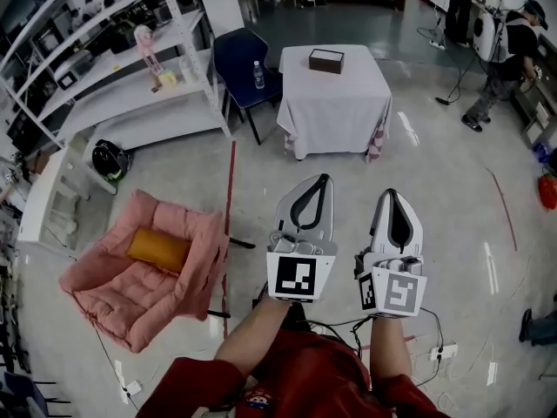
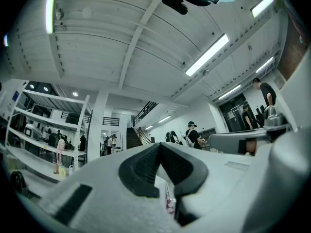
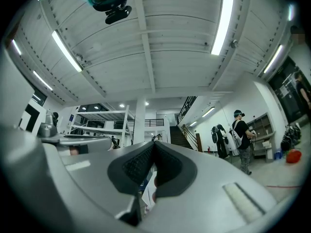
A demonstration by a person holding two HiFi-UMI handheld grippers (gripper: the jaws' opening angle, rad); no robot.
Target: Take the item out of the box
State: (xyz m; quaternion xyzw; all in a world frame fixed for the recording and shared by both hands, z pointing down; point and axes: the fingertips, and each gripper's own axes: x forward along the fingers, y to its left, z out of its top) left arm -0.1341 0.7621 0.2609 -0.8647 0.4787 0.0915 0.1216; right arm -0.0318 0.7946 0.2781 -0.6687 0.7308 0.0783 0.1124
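Observation:
A small dark brown box (image 1: 326,60) sits on a table draped in a white cloth (image 1: 335,107) at the far middle of the head view. My left gripper (image 1: 324,179) and right gripper (image 1: 391,193) are held side by side well short of the table, both pointing toward it. Each has its jaws pressed together with nothing between them. In the left gripper view the black pads of the left gripper (image 2: 160,145) meet at the tip. The right gripper (image 3: 154,143) looks the same in its own view. What the box holds cannot be seen.
A blue chair (image 1: 246,64) with a water bottle (image 1: 258,75) stands left of the table. White shelving (image 1: 130,68) runs along the left. A pink cushioned seat (image 1: 113,281) with an orange roll (image 1: 158,249) lies at lower left. A person (image 1: 513,50) stands at the far right.

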